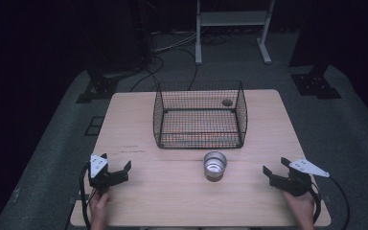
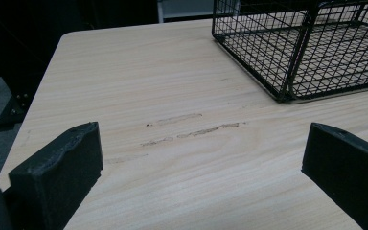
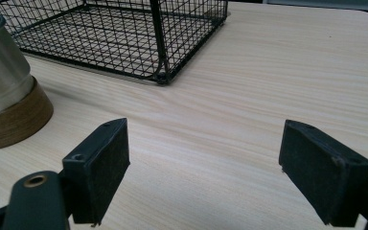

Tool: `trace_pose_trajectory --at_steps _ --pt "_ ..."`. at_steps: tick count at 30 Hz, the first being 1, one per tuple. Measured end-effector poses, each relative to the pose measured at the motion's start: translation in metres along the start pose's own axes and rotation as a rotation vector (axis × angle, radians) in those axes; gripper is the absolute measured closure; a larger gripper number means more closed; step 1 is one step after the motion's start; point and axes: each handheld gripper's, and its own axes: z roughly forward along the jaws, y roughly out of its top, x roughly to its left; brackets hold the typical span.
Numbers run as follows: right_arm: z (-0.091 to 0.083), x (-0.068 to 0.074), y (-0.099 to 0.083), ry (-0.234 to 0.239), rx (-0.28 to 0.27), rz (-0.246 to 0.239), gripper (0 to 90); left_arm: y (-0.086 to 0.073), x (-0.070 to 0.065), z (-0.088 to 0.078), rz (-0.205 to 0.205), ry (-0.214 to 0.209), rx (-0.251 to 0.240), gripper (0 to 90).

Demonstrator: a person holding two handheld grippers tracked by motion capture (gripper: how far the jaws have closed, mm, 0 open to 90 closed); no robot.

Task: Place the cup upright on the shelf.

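Note:
A black wire basket (image 1: 200, 115) stands on the middle of the wooden table (image 1: 139, 124), its near corners showing in the left gripper view (image 2: 311, 48) and the right gripper view (image 3: 124, 33). In front of it stands a metal cup (image 1: 215, 166) with a brown wooden base, seen at the left in the right gripper view (image 3: 5, 86). My left gripper (image 1: 117, 164) rests near the table's front left, open and holding nothing (image 2: 201, 167). My right gripper (image 1: 275, 167) sits at the front right, open with nothing between its jaws (image 3: 203, 167).
A small dark round object (image 1: 227, 102) shows at the basket's far right corner. Faint scuff marks (image 2: 191, 129) streak the table ahead of the left gripper. Beyond the table are cables, a white frame (image 1: 232, 28) and dark stands on grey floor.

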Motion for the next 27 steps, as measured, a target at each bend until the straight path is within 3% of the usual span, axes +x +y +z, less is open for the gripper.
trace_pose_trajectory --at_steps 27 --pt "0.002 0.029 0.011 0.109 0.006 -0.09 14.9 0.0 -0.001 0.0 0.002 -0.002 -0.001 0.0"
